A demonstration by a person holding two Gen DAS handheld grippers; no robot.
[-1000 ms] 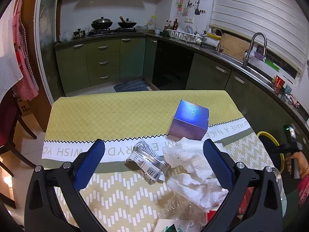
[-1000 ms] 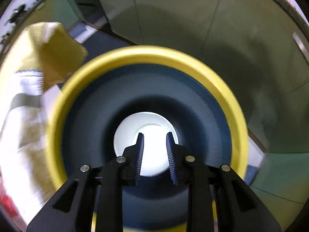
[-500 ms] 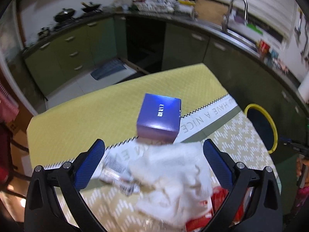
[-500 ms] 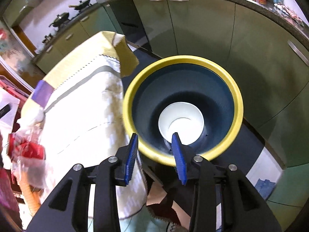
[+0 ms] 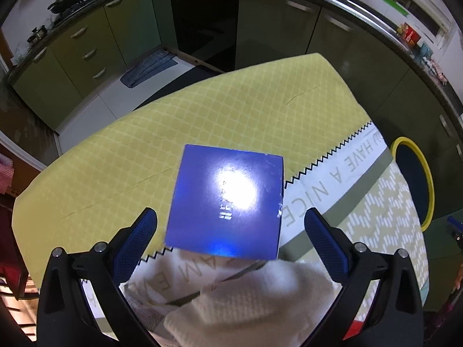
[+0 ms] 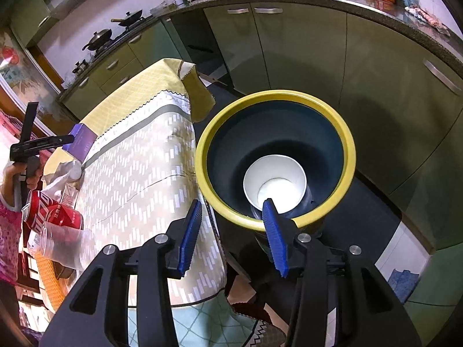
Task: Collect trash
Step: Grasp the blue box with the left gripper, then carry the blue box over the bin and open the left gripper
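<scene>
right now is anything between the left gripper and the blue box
Nothing visible. The left gripper hangs open over the blue box, whose top is bare between the fingers. The crumpled white paper towel lies on the near side of the box, under the gripper's frame, not across the way down.

Glossy blue box (image 5: pixel 227 202), dimpled paper towel (image 5: pixel 254 309), patterned tablecloth (image 5: pixel 202 110).

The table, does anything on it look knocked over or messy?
Yes. Near the table's edge a red soda can and a clear plastic cup lie on their sides instead of standing. Crumpled white paper towel is bunched up just below the blue square box, which sits flat and looks fine.
</scene>
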